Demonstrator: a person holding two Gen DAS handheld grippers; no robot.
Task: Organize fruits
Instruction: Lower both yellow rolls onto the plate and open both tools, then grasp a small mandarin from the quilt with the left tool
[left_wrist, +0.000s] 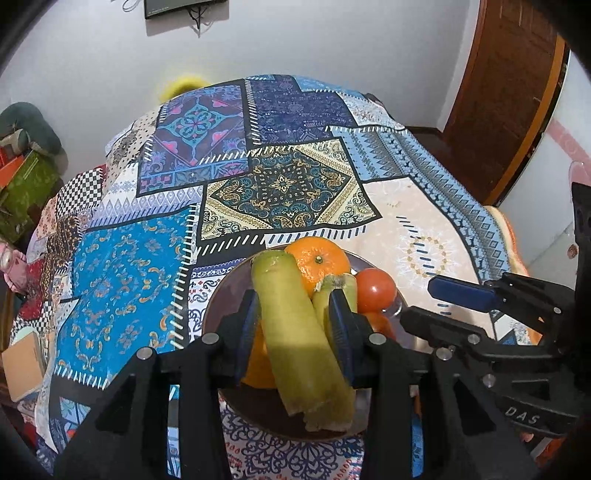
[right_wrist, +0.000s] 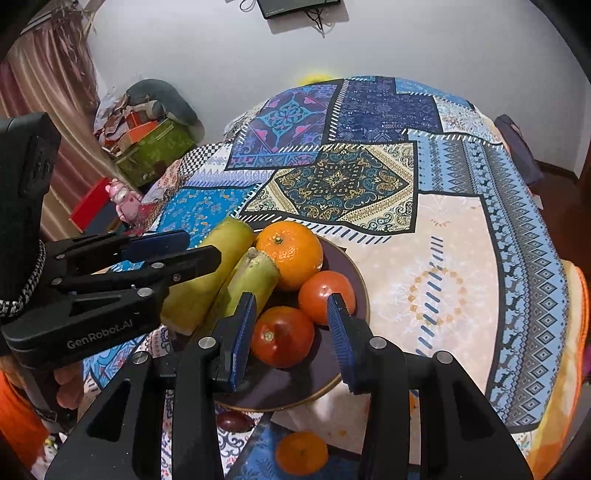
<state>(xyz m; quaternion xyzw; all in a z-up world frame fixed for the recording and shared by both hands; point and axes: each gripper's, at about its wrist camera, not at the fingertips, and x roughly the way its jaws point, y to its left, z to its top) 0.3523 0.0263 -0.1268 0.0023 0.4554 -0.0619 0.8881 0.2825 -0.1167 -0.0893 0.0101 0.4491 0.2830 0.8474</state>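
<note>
Tabletop (right_wrist: 458, 280): fills the middle and right of both wrist views, covered by a patchwork cloth in blue, cream and navy panels.

Plate (right_wrist: 354, 277): dark, gold-rimmed, low centre in both views, resting on the cloth and carrying most of the fruit.

My left gripper (left_wrist: 293, 326): bottom centre of the left wrist view, over the plate; jaws pinching the larger cane piece from both sides. In the right wrist view it enters from the left edge.

My right gripper (right_wrist: 291, 332): bottom centre of the right wrist view, above the near part of the plate; jaws spread, straddling the front tomato without touching it as far as I can tell.

Larger cane piece (left_wrist: 295, 332): yellow-green stalk segment, lying lengthwise between my left jaws, over the plate.

Smaller cane piece (right_wrist: 247, 284): just beside the larger one on its right, on the plate, one cut end against the orange.

Orange (right_wrist: 290, 254): far side of the plate, touching the cane pieces.

Rear tomato (right_wrist: 321, 291): right of centre on the plate, just beside the orange.

Front tomato (right_wrist: 282, 336): near side of the plate, touching the rear tomato.

Loose orange (right_wrist: 301, 452): bottom of the right wrist view, on the cloth, off the plate.

Small dark fruit (right_wrist: 234, 419): on the cloth just beside the plate's near rim; kind unclear.
</note>
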